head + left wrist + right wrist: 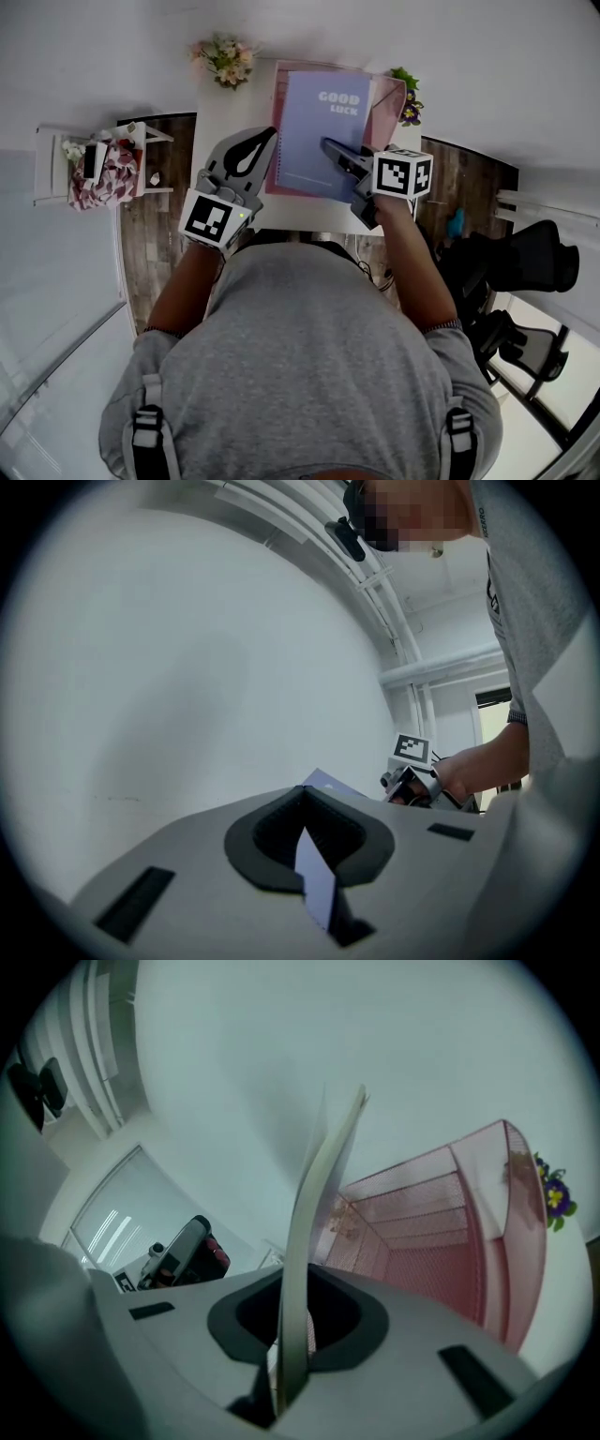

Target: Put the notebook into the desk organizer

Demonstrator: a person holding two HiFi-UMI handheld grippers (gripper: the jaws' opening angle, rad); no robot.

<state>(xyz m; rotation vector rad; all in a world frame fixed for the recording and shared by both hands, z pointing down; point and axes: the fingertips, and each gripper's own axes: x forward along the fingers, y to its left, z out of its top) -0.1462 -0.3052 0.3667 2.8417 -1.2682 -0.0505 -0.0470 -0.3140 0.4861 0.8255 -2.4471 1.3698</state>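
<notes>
Likely a home office — small white desk (220, 108), black swivel chair (530, 262), wood floor (150, 234).

text: "GOOD LUCK", white capitals | on: lilac cover of the notebook (314, 127), upper right | signs: black-and-white square markers; on the cubes of the left gripper (270, 139) and the right gripper (330, 147)
</notes>
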